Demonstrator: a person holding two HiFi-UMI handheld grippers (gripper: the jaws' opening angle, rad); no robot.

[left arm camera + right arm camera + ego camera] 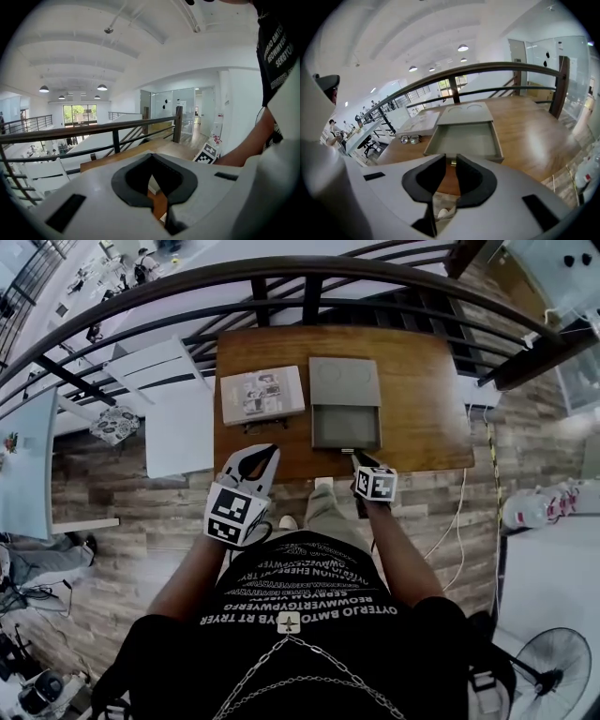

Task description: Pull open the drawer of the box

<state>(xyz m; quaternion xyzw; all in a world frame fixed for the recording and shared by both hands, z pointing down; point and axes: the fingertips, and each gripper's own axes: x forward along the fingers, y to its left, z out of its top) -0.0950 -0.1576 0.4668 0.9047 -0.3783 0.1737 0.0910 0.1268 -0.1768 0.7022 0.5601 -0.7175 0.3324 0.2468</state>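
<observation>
Setting: a wooden worktop [422,399] stood against a dark curved railing [309,273] on an upper floor, seen from above by the person wearing the camera.
Box: a flat grey box [344,381] lay near the middle of the worktop, with two round dents in its lid.
Drawer: the drawer [345,426] stood pulled out toward the person, its grey inside bare and its front close to the worktop's near edge.
Knob: a small brass-coloured knob [453,162] sat at the middle of the drawer front.
Right tongs: the right tongs [449,159] hung just in front of the drawer, jaws parted by a narrow gap and gripping nothing. The knob showed just past the tips, with the pads clear of it.
Left tongs: the left tongs [151,155] were held off the near left edge of the worktop, tips closed together with nothing between them.
Book: a flat book [262,395] with an illustrated cover lay left of the box; its print was too small to read.
Glasses: a pair of glasses [409,138] rested by the book's near edge.
Markers: each of the tongs carried a cube [232,514] of black-and-white square codes, without letters.
Shirt: a black shirt [309,596] bore rows of white capital letters, too warped to read with certainty.
</observation>
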